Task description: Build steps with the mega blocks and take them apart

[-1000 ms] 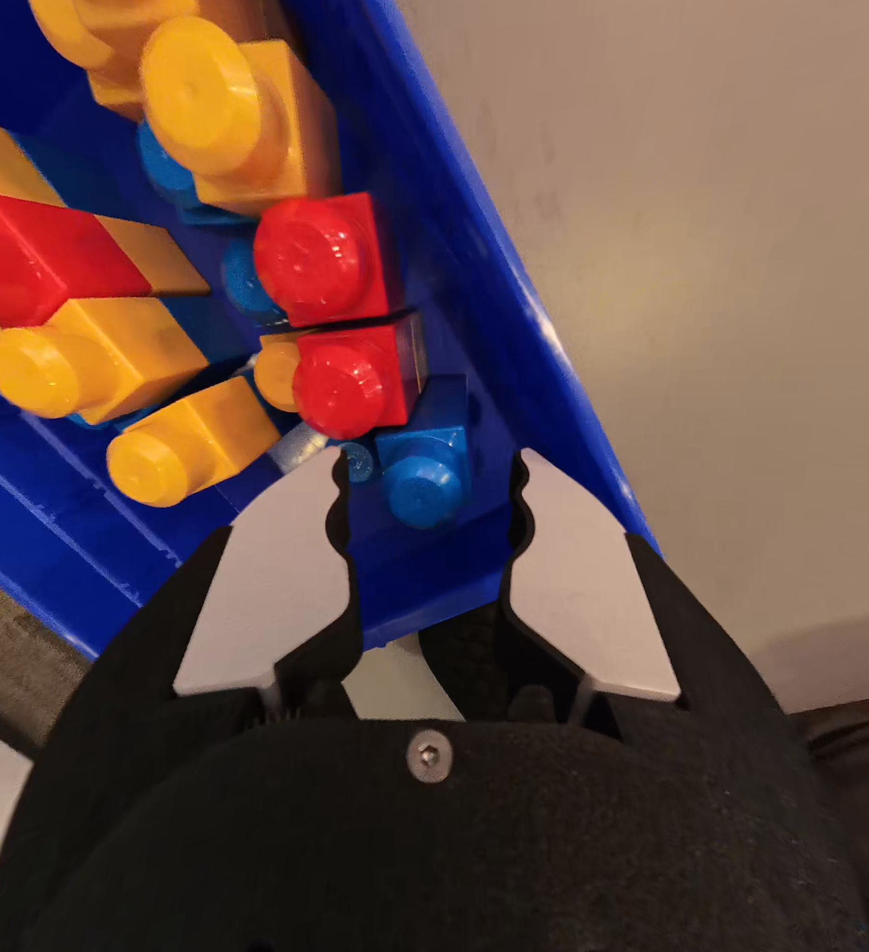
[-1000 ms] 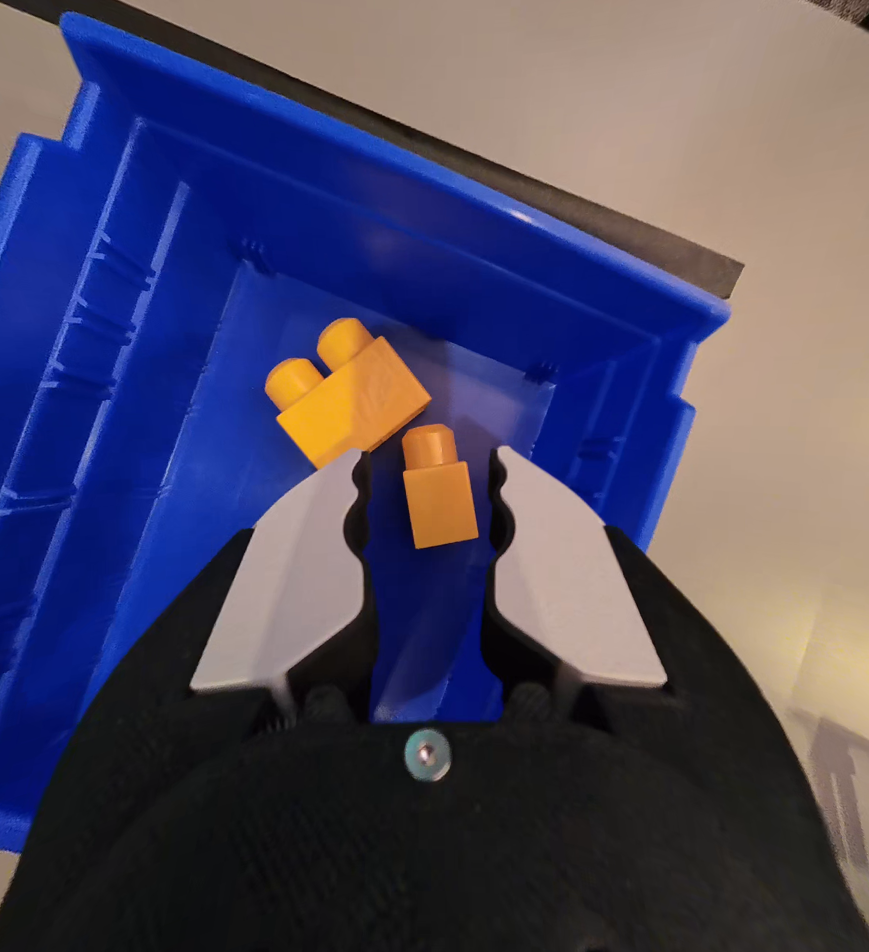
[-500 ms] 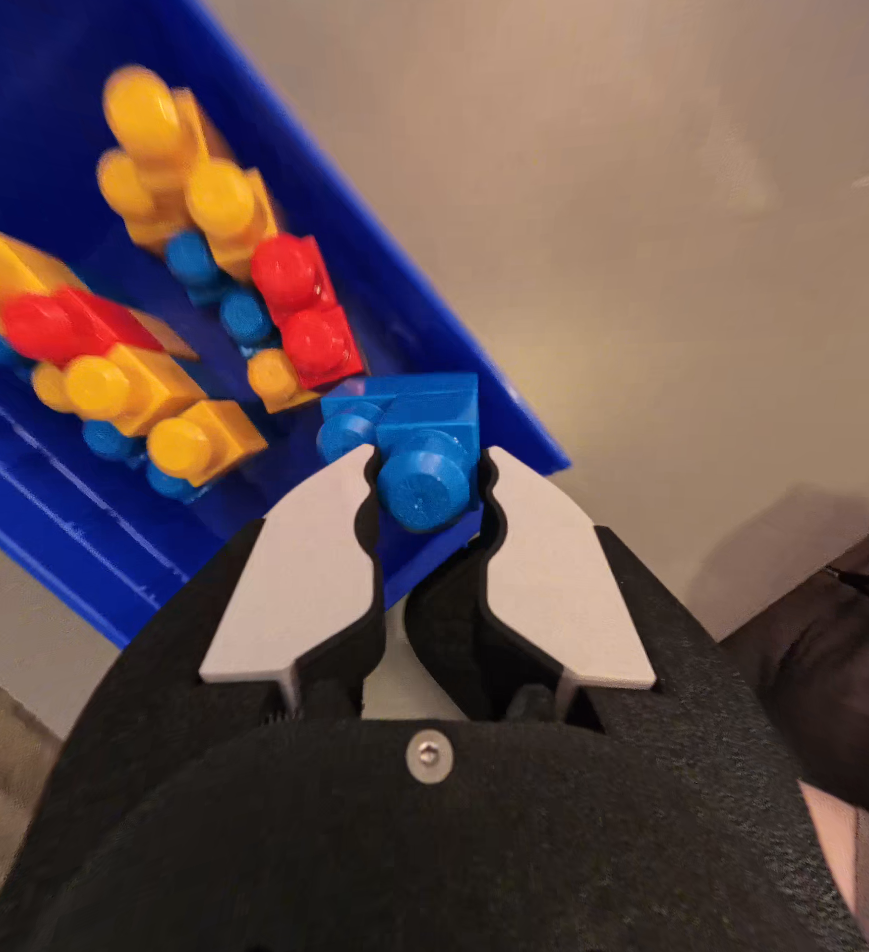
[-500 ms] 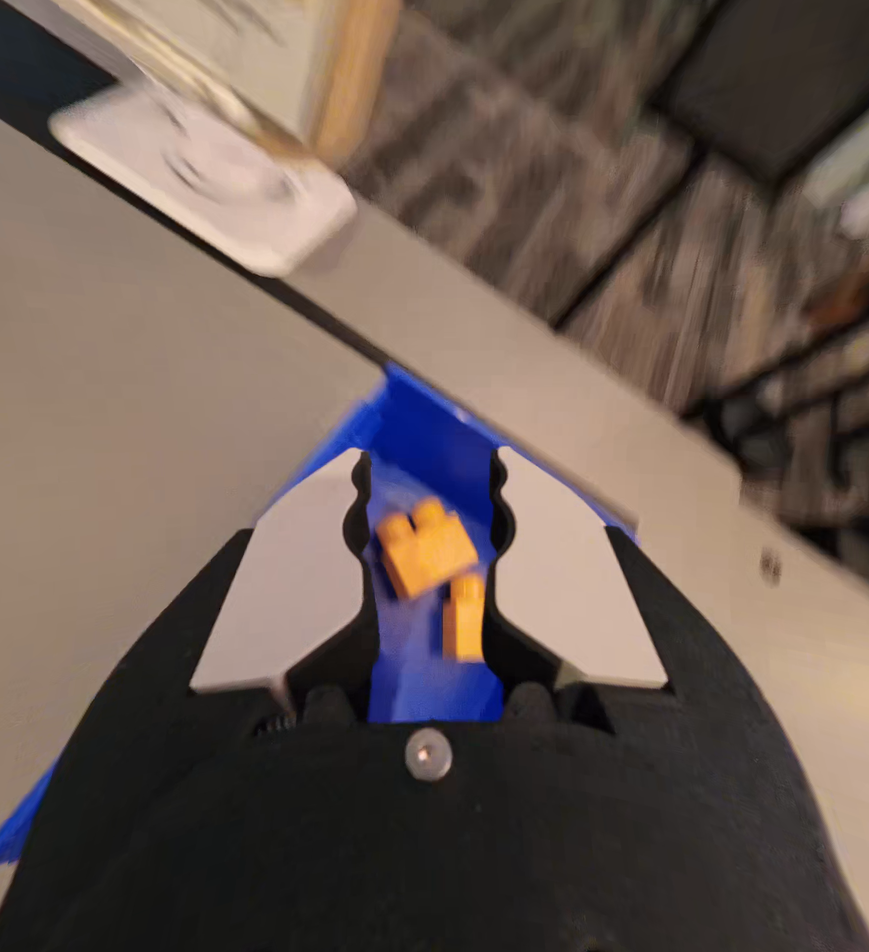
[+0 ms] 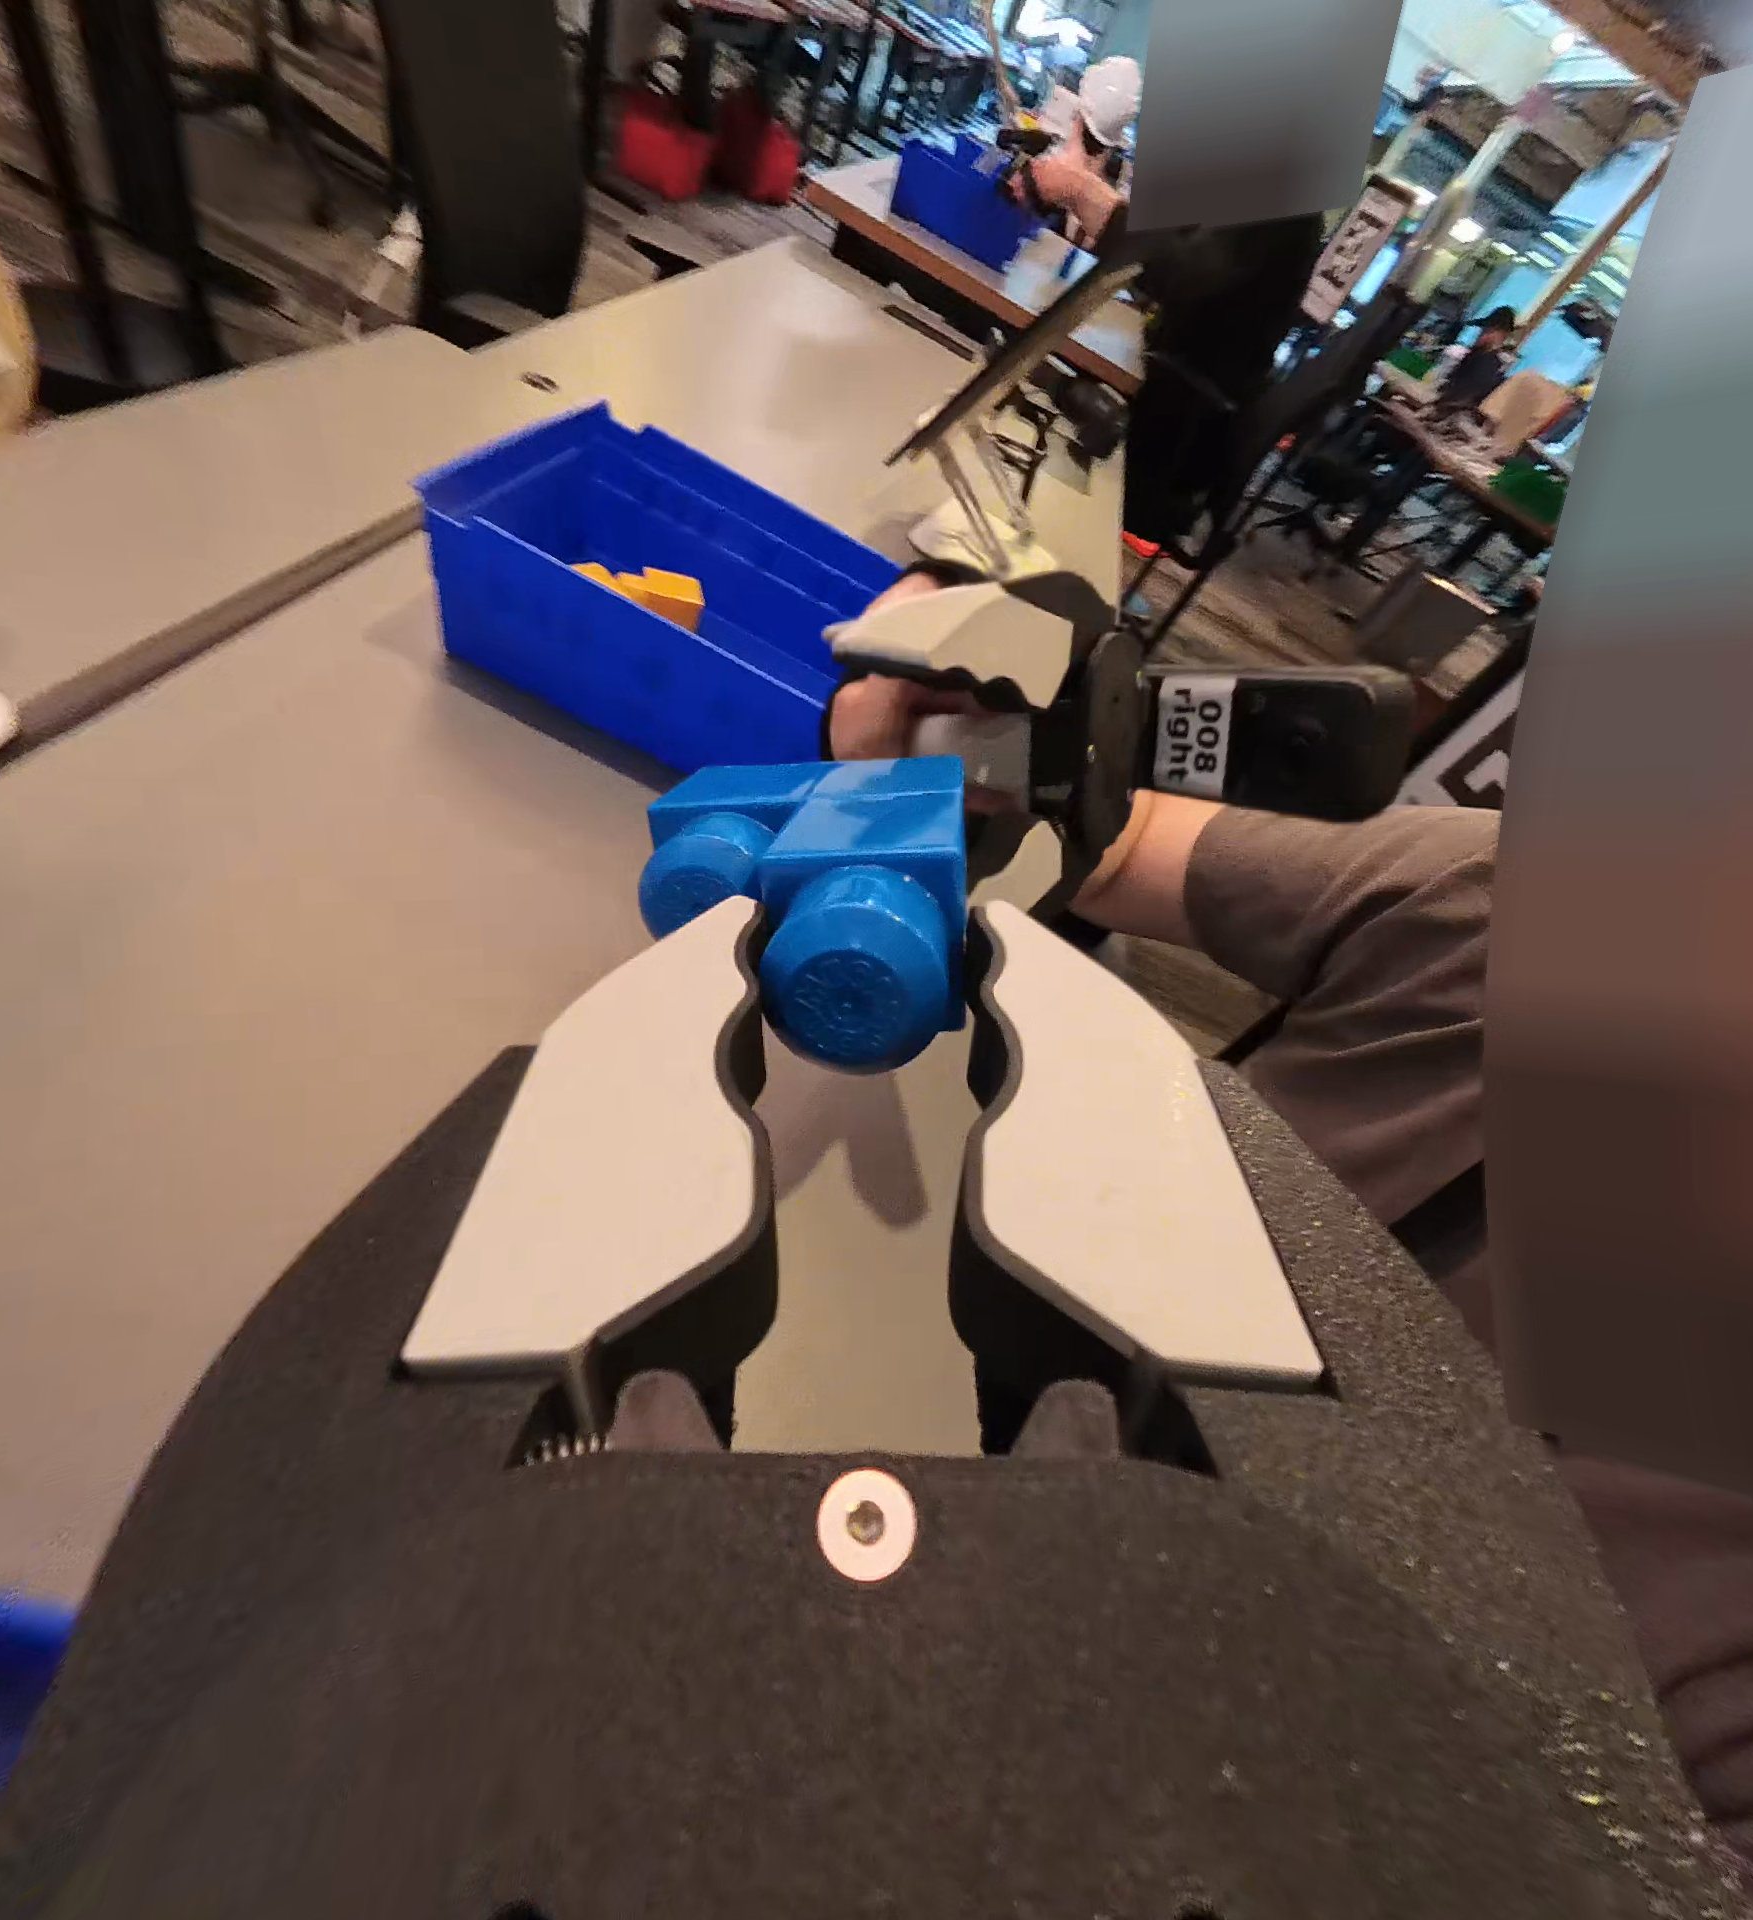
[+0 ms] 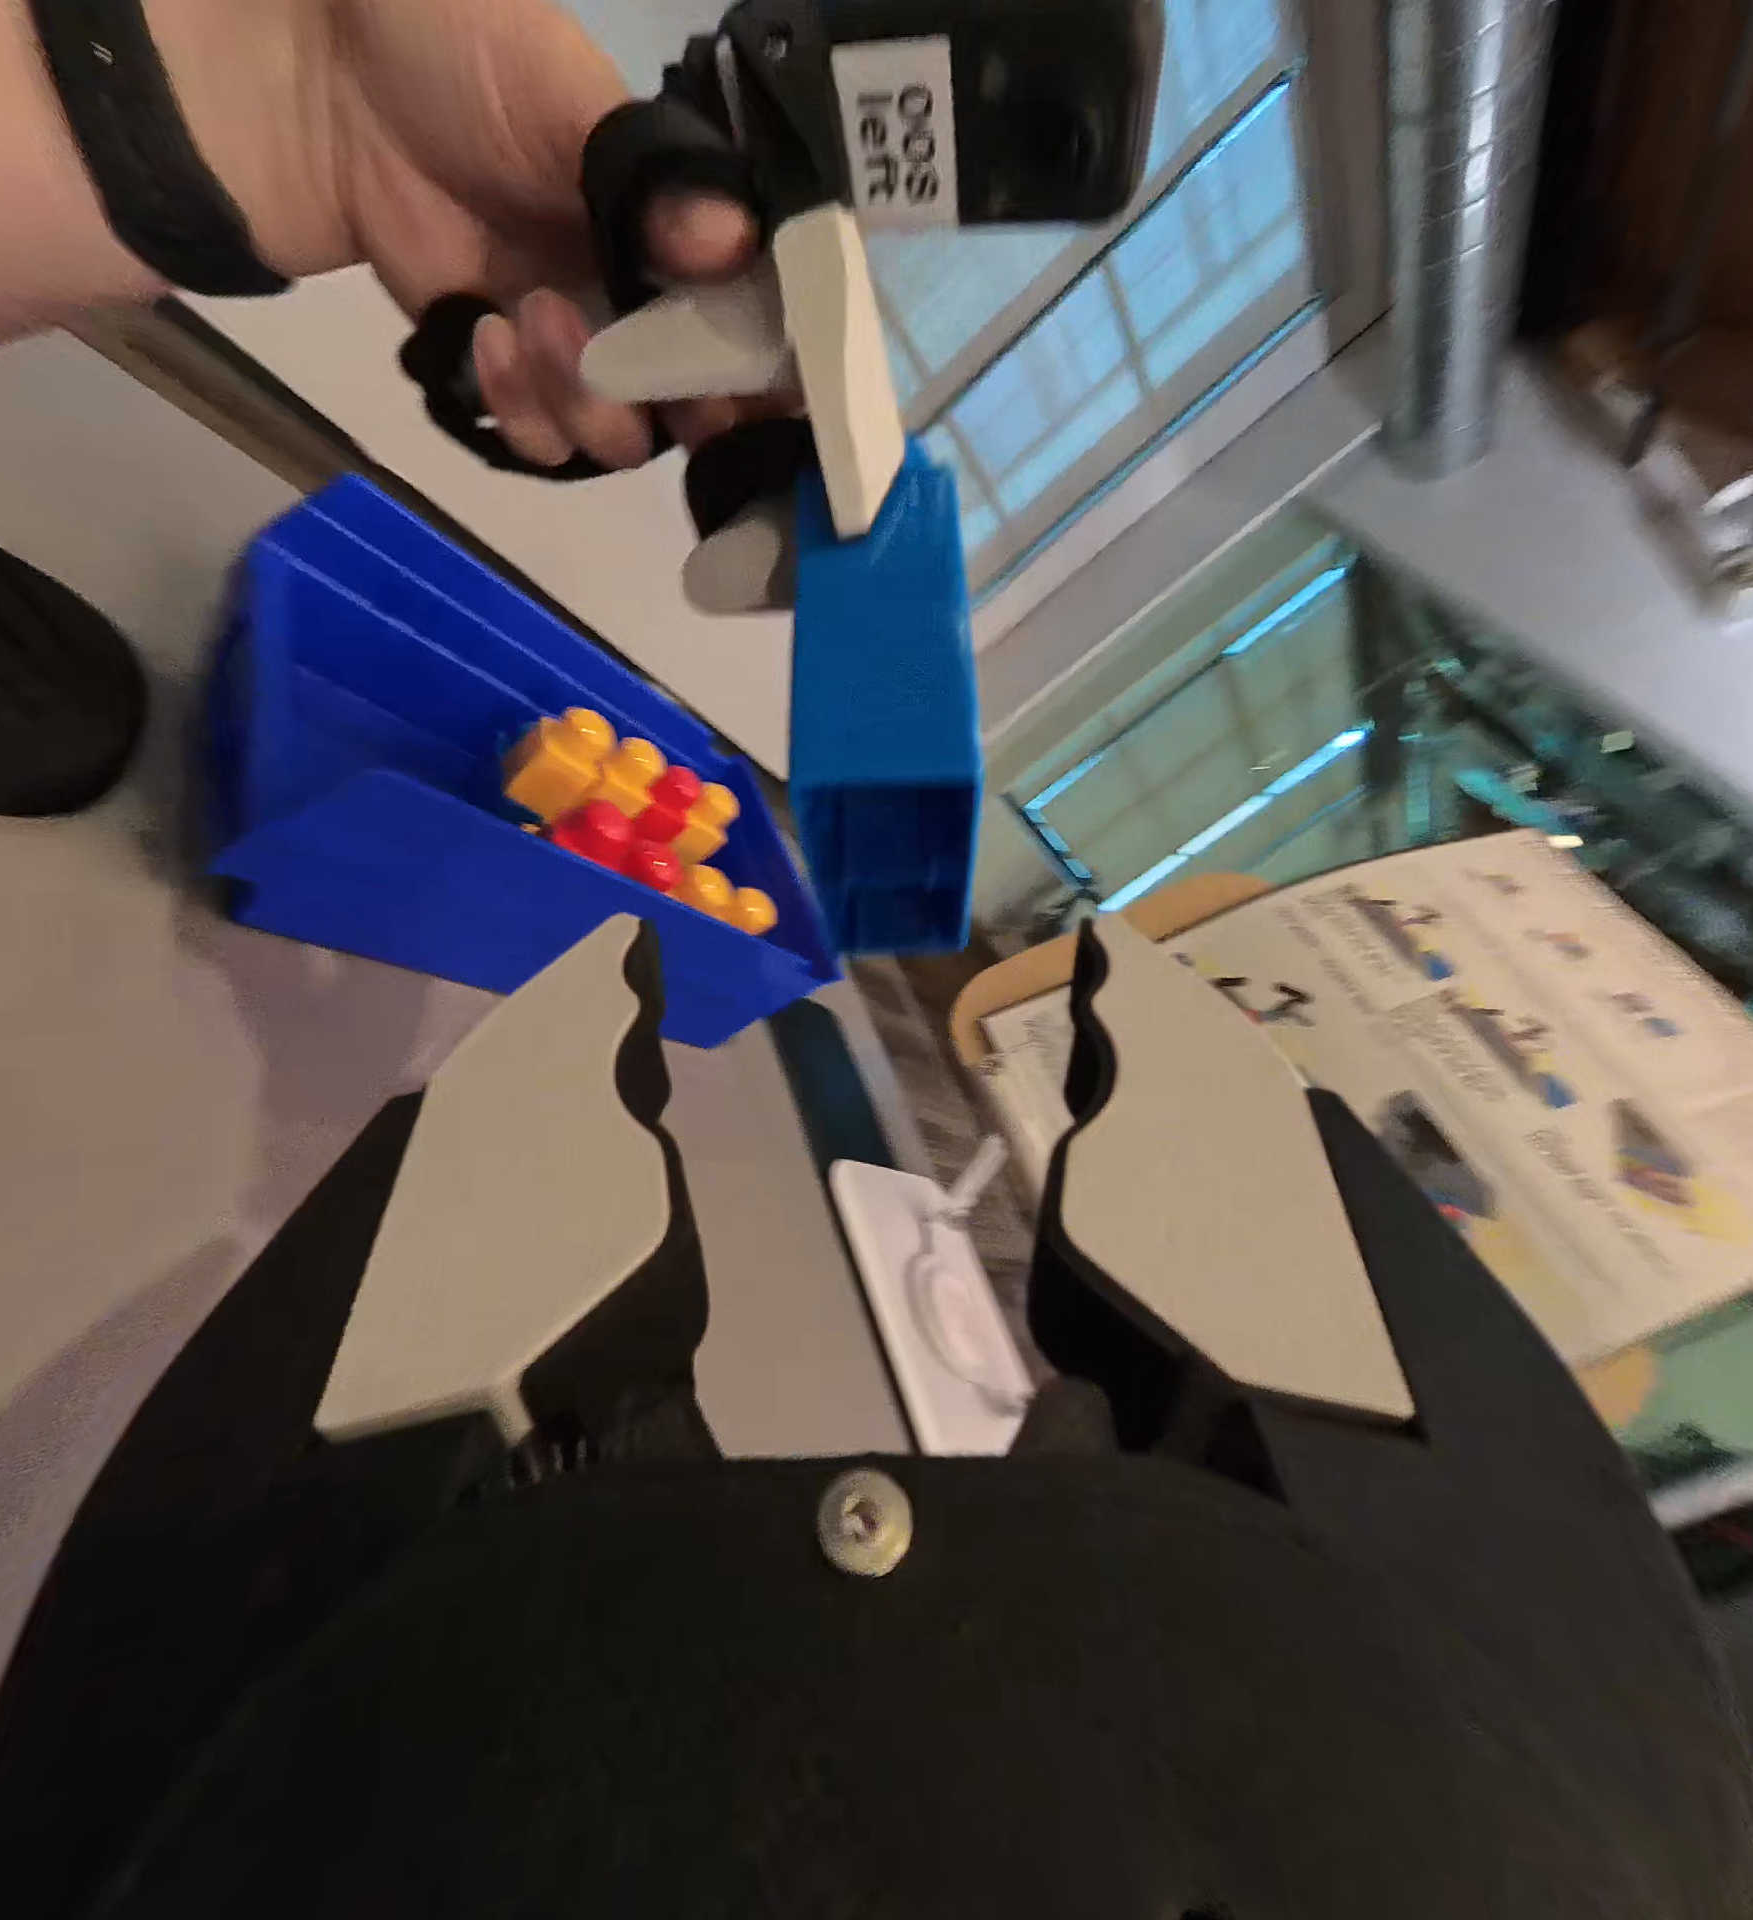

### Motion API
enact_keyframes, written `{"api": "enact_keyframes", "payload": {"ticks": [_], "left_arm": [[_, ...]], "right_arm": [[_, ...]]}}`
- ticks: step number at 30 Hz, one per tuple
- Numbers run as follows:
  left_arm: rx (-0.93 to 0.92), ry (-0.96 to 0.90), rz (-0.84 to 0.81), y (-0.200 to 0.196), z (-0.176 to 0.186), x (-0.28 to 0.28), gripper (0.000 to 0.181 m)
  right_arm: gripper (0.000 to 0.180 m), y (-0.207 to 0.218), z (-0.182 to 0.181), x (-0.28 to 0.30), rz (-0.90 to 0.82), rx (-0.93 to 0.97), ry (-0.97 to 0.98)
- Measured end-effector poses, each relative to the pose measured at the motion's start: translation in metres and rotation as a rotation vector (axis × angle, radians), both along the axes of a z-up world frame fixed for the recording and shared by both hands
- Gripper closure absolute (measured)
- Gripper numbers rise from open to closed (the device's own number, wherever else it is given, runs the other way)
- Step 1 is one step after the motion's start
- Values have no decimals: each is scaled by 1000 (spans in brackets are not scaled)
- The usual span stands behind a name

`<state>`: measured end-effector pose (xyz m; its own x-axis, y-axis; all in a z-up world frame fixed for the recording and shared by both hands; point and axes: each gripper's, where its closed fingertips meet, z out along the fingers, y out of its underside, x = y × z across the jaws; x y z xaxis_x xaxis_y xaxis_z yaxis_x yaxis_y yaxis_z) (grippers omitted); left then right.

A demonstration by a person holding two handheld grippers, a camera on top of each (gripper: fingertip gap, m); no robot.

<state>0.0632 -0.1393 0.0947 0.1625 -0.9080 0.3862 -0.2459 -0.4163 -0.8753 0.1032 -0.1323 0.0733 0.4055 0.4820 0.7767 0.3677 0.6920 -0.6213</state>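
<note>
Above the grey bench (image 5: 228, 987), the left hand-held gripper (image 5: 861, 966) clamps a blue two-stud block (image 5: 851, 831), studs facing its camera, while the right hand-held gripper (image 6: 856, 945) gapes empty beside a blue bin (image 5: 581, 644).

the left gripper (image 5: 861, 961) holds a block (image 5: 830, 873) above the table (image 5: 228, 935). beyond it a bin (image 5: 602, 634) with blocks inside (image 5: 659, 594) sits on the table, the right gripper (image 5: 939, 686) just beside it.
</note>
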Motion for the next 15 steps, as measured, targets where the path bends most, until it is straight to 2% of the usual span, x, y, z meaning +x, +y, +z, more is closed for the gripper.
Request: {"api": "enact_keyframes", "payload": {"ticks": [3, 5, 6, 7, 8, 12, 13, 15], "left_arm": [[-38, -28, -37, -1, -6, 18, 145], [-31, -19, -56, -1, -10, 23, 145], [-13, -45, -56, 0, -6, 23, 144], [30, -76, -38, 4, 1, 23, 134], [108, -102, -22, 7, 8, 21, 121], [465, -42, 119, 22, 7, 15, 107], [498, -38, 121, 20, 6, 18, 105], [440, -3, 59, 11, -5, 28, 113]], "right_arm": [[118, 3, 2, 4, -35, 41, -1], [143, -7, 3, 4, 44, 34, 9], [143, -9, 4, 6, 66, 17, 17], [143, -7, 5, 7, 83, -41, 21], [144, -3, 5, 8, 109, -147, 36], [144, 4, 3, 13, 337, -706, 155], [144, 5, 2, 15, 394, -816, 172], [144, 4, 2, 18, 493, -945, 196]]}}
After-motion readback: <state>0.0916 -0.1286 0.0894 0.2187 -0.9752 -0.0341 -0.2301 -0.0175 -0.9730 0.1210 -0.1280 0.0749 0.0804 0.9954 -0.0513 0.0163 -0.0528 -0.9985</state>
